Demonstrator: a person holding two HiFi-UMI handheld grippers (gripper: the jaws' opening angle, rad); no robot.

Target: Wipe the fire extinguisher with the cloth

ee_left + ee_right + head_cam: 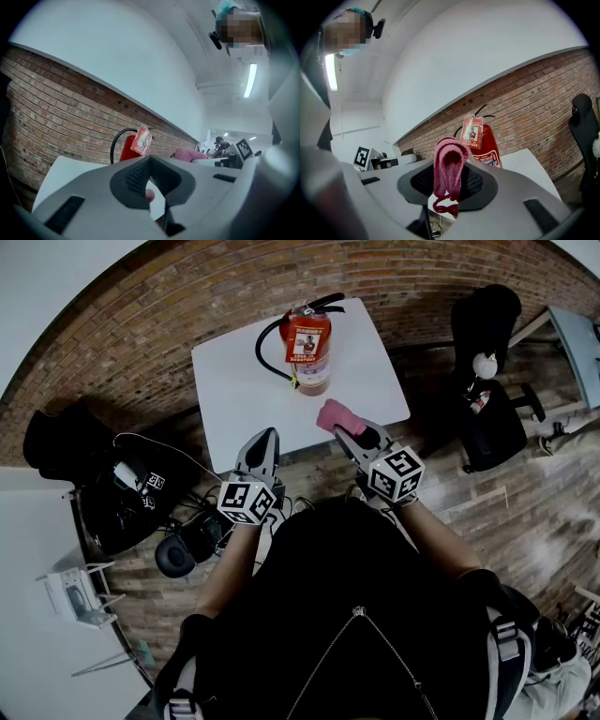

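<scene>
My right gripper (345, 430) pinches the pink knitted cloth (332, 415), seemingly ready for wiping. My left gripper (264, 442) is closed and empty. The fire extinguisher (309, 348) stands upright on the white table (234, 399), untouched.

Bright even light, fisheye edges, dark vignette

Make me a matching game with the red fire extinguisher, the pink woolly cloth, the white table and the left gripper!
1. red fire extinguisher
2. pink knitted cloth
3. white square table
4. left gripper

A. bears the extinguisher
B. pinched in the right gripper
C. stands upright
D. shut, holding nothing

Pairs: 1-C, 2-B, 3-A, 4-D
</scene>
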